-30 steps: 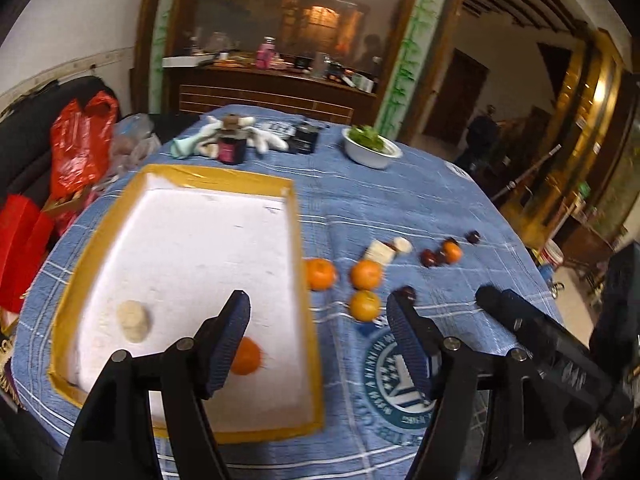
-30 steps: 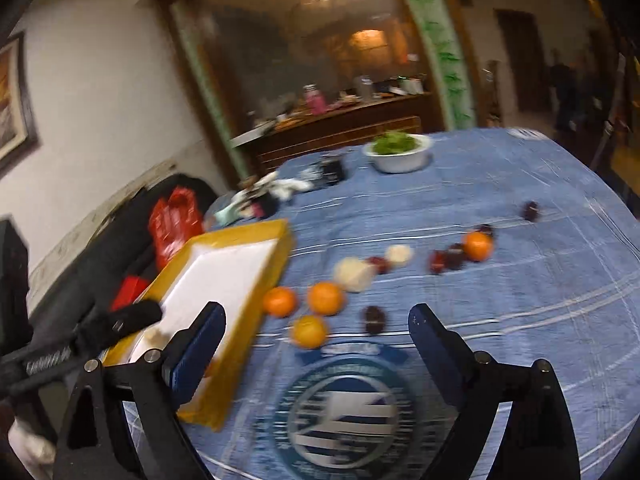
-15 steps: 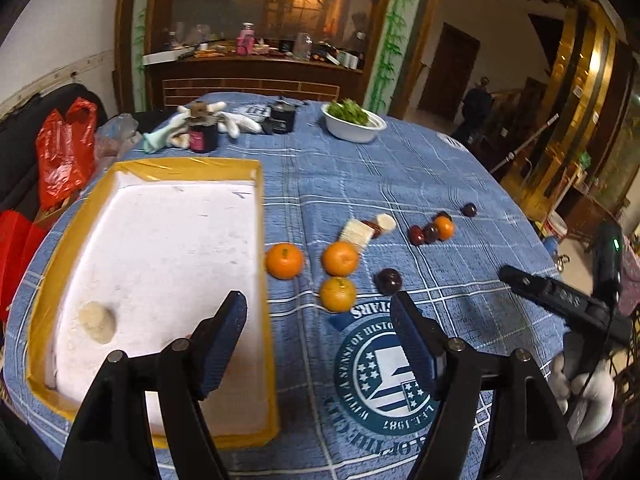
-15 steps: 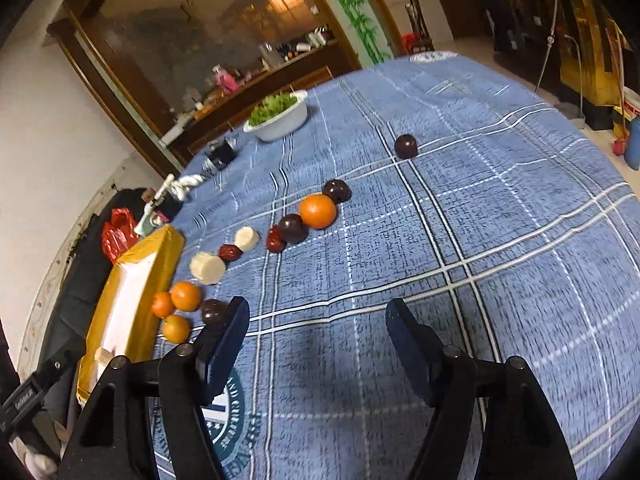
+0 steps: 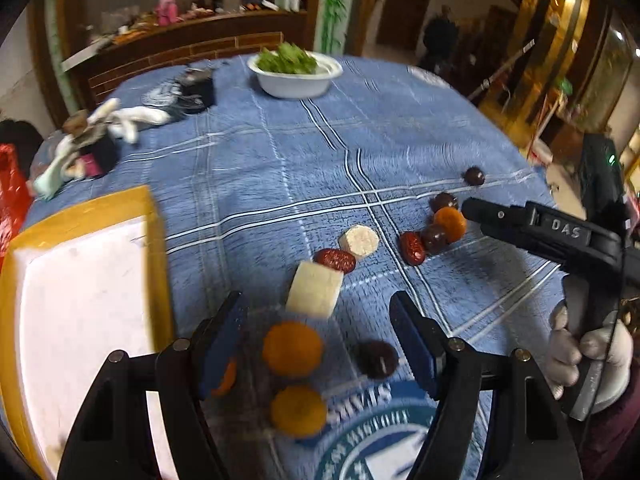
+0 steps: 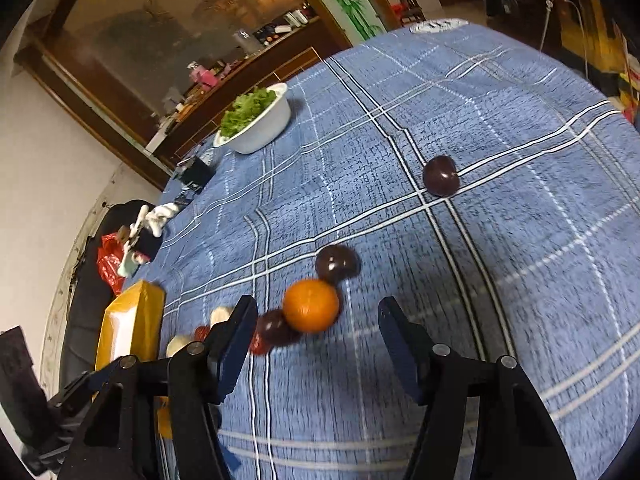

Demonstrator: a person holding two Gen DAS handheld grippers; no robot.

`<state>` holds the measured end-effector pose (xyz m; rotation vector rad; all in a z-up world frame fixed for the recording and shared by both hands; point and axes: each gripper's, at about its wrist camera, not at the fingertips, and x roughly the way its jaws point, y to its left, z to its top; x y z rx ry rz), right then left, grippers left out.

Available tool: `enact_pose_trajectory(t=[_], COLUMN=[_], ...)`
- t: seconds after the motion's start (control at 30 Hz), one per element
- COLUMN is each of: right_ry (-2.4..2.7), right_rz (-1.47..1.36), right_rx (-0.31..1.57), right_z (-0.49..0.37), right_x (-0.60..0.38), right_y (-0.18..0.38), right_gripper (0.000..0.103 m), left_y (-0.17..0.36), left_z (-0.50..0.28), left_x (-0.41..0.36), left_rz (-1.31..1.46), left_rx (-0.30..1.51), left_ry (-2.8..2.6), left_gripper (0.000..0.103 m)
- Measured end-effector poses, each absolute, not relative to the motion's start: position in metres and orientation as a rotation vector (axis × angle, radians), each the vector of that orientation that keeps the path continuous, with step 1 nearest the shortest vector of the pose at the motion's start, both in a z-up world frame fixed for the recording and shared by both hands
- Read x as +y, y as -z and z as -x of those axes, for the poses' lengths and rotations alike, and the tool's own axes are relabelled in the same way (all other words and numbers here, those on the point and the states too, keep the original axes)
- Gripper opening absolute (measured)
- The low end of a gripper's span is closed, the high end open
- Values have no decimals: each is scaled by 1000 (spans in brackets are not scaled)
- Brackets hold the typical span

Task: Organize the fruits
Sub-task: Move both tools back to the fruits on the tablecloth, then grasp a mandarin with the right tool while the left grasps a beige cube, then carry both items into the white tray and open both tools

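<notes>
Both grippers are coming in on fruit scattered over the blue-checked surface (image 5: 280, 168), nothing held yet.

Left gripper (image 5: 320, 344): jaws apart, straddling a mandarin (image 5: 292, 349); second one (image 5: 298, 411) just nearer the camera, third (image 5: 224, 378) half hidden behind the left finger. I'd centre on the middle one and go lower before closing, or a jaw tip clips a neighbour and rolls it.

Right gripper (image 6: 316, 332): jaws closing, empty; fourth mandarin (image 6: 311, 305) sits just ahead of the tips, touching dark fruit on both sides. Get the pads on its two free sides, past its middle, then squeeze gently.

Drop target, by my read: yellow-rimmed white tray (image 5: 80, 208) at the surface's left edge.

Count on the surface:
- mandarins: 4
- dark round plums: 4 ( (image 5: 377, 357), (image 6: 336, 263), (image 6: 441, 175), (image 6: 276, 326))
- red dates: 2 ( (image 5: 335, 260), (image 5: 413, 248))
- pale cut chunks: 2 ( (image 5: 316, 290), (image 5: 359, 242))
</notes>
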<state>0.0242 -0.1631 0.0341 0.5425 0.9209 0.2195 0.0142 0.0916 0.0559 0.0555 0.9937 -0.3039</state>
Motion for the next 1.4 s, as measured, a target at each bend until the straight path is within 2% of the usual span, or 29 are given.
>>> enact_pose_trajectory(t=[0.17,0.23,0.27,0.3,0.37,0.57,0.97,1.4], right_ry=[-199,-190,-183,-170,-193,-193,-261,-343], right_rz=[-504,-479,-468,-449,-446,-423,-469,-480], right_rx=[945,944,943,941,934,913,842,840], right_z=[-36,-39,-40,-40,-39,-21,61,118], right_x=[-149,-145,-144,-142,-138,-141,-148,-100], right_y=[-23,-23,-22,-21,-21,-32,-69,-83], right_gripper=[65,60,51,45,37,37,37,37], left_y=[-31,-21,-16,-16,-18,-34,-94,-97], left_z=[-38,-43,-44,-42,-39,-22,63,114], left_x=[77,74,73,72,69,74,113,168], left_rz=[-111,-135,-142,-165,-198,-147,120,283], left_rx=[1051,1074,1081,1063,1046,1015,865,833], left_ry=[258,232,221,203,190,220,296,249], left_gripper=[72,72,70,64,29,29,29,29])
